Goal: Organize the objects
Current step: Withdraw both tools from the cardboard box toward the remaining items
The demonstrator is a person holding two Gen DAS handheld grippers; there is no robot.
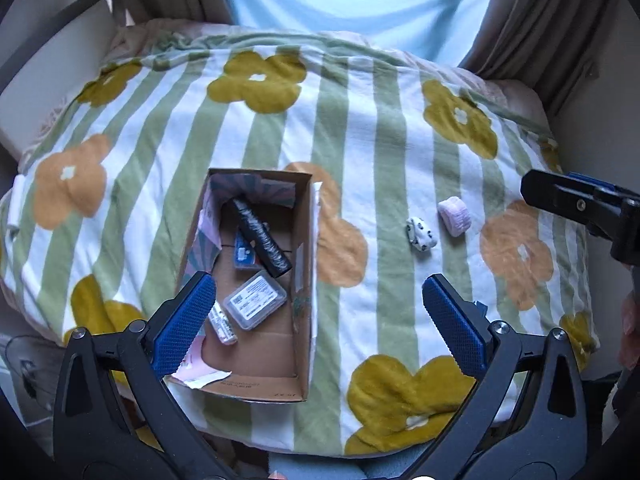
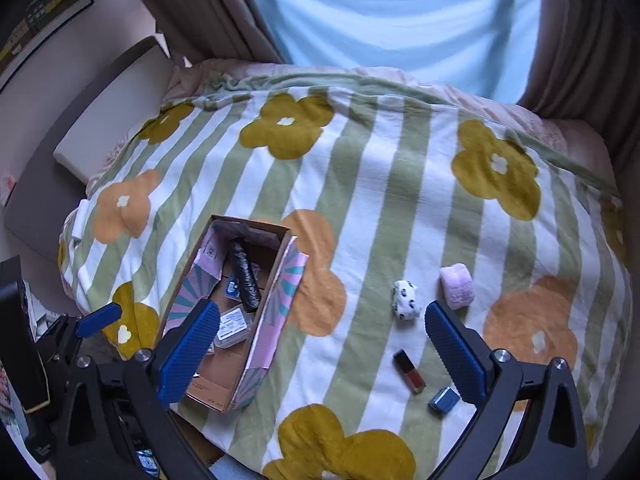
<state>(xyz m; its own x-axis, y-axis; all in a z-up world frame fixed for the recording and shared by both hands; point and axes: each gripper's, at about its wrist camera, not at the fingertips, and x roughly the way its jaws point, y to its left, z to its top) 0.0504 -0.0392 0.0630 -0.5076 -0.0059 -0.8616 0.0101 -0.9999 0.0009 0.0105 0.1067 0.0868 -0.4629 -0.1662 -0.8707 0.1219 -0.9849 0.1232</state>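
Note:
An open cardboard box lies on the flowered striped blanket. It holds a black roll, a clear plastic case, a small blue item and a small white tube. On the blanket to its right lie a white patterned bundle, a pink fluffy roll, a red lip-gloss tube and a small blue case. My left gripper is open and empty above the box's near end. My right gripper is open and empty above the blanket; it also shows in the left wrist view.
Brown curtains and a bright window stand behind the bed. A white padded headboard runs along the left. Dark items sit off the bed's left edge.

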